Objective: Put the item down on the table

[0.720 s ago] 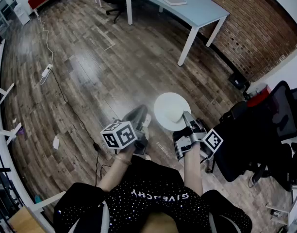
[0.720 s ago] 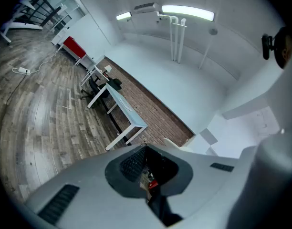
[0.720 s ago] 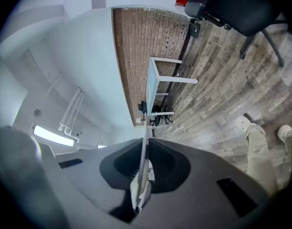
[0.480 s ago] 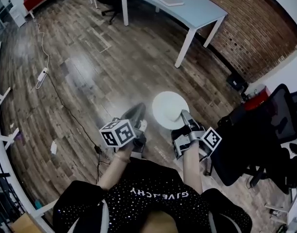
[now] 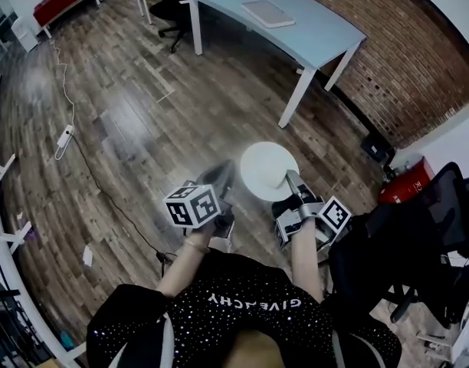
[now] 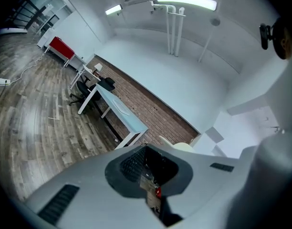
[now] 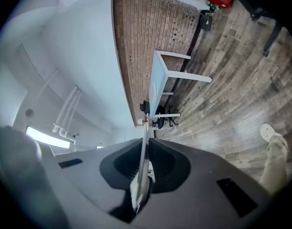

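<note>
Head view: right gripper (image 5: 291, 179) jaws pinch white plate (image 5: 264, 167), left gripper (image 5: 224, 173) jaws closed, empty; table (image 5: 320, 31) well apart, black chair (image 5: 418, 232) near.

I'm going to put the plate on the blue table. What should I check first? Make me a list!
1. Plate gripped: the right gripper is shut on the white plate's rim: ok.
2. Plate over the table: the blue table stands farther off across the floor: not ok.
3. Free spot: there is bare tabletop beside the flat white thing: ok.
4. Tripping: the power strip lies off to the left of the way: ok.
5. Left gripper shut, holding nothing: ok.
</note>
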`<state>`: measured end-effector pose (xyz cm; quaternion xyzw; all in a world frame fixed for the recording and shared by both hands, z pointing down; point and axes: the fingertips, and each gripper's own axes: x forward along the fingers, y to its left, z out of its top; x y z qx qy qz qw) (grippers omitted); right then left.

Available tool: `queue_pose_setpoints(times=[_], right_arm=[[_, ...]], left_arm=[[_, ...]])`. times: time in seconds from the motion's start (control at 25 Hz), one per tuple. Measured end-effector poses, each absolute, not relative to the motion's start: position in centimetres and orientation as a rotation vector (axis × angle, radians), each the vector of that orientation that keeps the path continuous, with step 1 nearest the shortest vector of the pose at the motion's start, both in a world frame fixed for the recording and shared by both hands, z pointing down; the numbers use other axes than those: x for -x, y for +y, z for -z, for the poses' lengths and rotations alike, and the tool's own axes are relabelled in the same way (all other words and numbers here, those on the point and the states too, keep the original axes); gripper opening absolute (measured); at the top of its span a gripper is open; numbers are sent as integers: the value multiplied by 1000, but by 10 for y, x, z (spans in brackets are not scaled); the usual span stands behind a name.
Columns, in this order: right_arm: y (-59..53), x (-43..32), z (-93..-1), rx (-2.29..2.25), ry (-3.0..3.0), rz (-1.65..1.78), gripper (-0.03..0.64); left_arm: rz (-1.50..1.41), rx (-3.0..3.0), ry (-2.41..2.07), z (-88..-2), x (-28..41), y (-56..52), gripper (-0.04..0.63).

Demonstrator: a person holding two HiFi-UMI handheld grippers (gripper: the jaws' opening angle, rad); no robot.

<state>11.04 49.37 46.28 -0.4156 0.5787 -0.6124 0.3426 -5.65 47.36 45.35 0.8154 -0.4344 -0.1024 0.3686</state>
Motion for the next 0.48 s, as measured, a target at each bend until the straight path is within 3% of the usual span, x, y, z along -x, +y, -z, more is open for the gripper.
queue_pose_setpoints(times=[0.48], right_arm=[[375, -96, -454, 1052, 1482, 1563, 31]], left_arm=[[242, -2124, -1075, -447, 66, 345, 11]])
